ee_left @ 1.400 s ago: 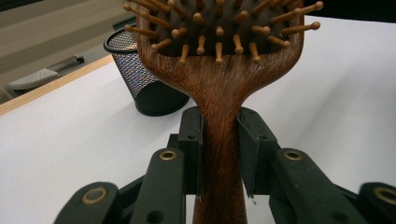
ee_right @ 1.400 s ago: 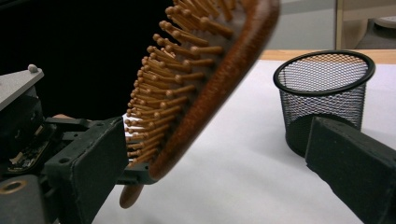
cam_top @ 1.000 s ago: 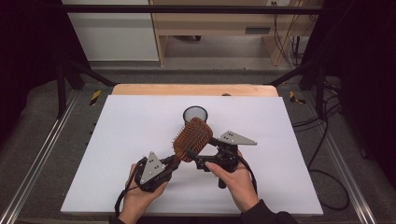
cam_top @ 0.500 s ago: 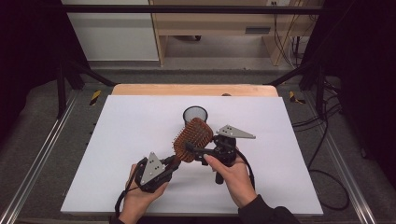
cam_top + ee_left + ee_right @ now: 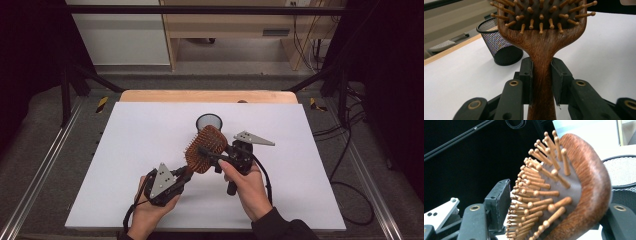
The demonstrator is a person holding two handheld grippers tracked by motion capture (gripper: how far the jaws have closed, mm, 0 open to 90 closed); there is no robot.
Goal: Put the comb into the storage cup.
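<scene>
A wooden paddle hairbrush (image 5: 200, 162) with wooden pins is held up over the white table (image 5: 310, 190). My left gripper (image 5: 182, 175) is shut on its handle (image 5: 541, 62), both pads pressed to the handle's sides. My right gripper (image 5: 206, 152) comes in from the right and straddles the brush head (image 5: 584, 182). One jaw stands at the pin tips, the other behind the wooden back. Its jaws have just been closing around the head; a firm press of the pads does not show.
A black mesh cup (image 5: 208, 121) stands upright on the table just behind the brush, also near in the left gripper view (image 5: 499, 42). A wooden strip (image 5: 210, 96) edges the far side. Dark frame posts and cables lie beyond the table.
The right gripper has moved left onto the brush head, and its jaws have narrowed around it. The left hand and the brush have stayed in place.
</scene>
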